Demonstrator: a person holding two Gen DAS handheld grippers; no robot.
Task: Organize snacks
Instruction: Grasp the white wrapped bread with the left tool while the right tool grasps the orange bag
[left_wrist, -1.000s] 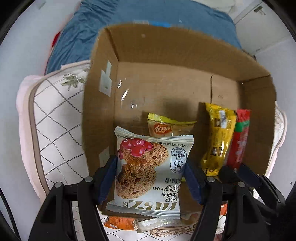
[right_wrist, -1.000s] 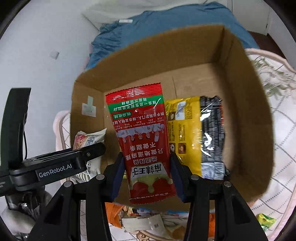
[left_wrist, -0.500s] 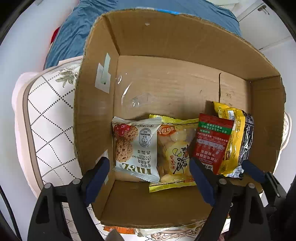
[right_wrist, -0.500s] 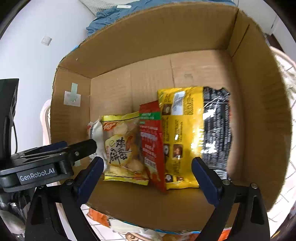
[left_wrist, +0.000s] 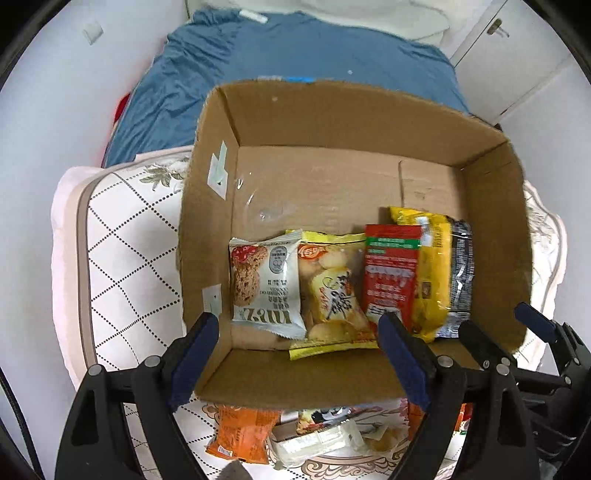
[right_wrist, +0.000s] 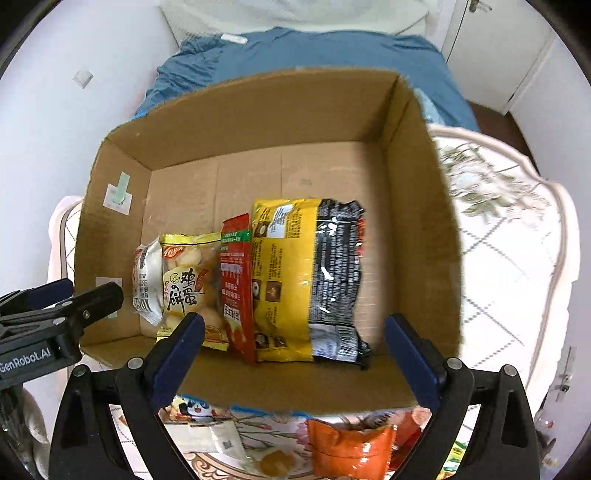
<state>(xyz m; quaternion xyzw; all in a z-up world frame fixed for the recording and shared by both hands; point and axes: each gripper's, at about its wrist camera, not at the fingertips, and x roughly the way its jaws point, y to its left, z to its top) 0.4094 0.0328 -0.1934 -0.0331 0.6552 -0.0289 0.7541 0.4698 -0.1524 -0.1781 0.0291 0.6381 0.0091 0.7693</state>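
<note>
An open cardboard box (left_wrist: 369, 122) (right_wrist: 258, 107) stands on a quilted cushion. Inside, in a row, lie a white oat-cookie packet (left_wrist: 264, 284) (right_wrist: 146, 280), a yellow biscuit bag (left_wrist: 332, 291) (right_wrist: 186, 284), a red sachet (left_wrist: 389, 273) (right_wrist: 236, 284) and a yellow-and-black noodle pack (left_wrist: 441, 273) (right_wrist: 306, 277). My left gripper (left_wrist: 299, 354) is open and empty above the box's near wall. My right gripper (right_wrist: 295, 350) is open and empty above the near wall too. The right gripper also shows at the left wrist view's right edge (left_wrist: 532, 325).
Loose snacks lie on the cushion in front of the box: an orange packet (left_wrist: 243, 432) (right_wrist: 351, 446), a clear-wrapped packet (left_wrist: 314, 439) and a panda-print packet (right_wrist: 195, 408). The quilted cushion (left_wrist: 122, 266) (right_wrist: 509, 258) surrounds the box. A blue bedspread (left_wrist: 295, 62) lies behind.
Both grippers opened and let go: the cookie packet and the red sachet now lie in the box. Both grippers have pulled back and up from the box.
</note>
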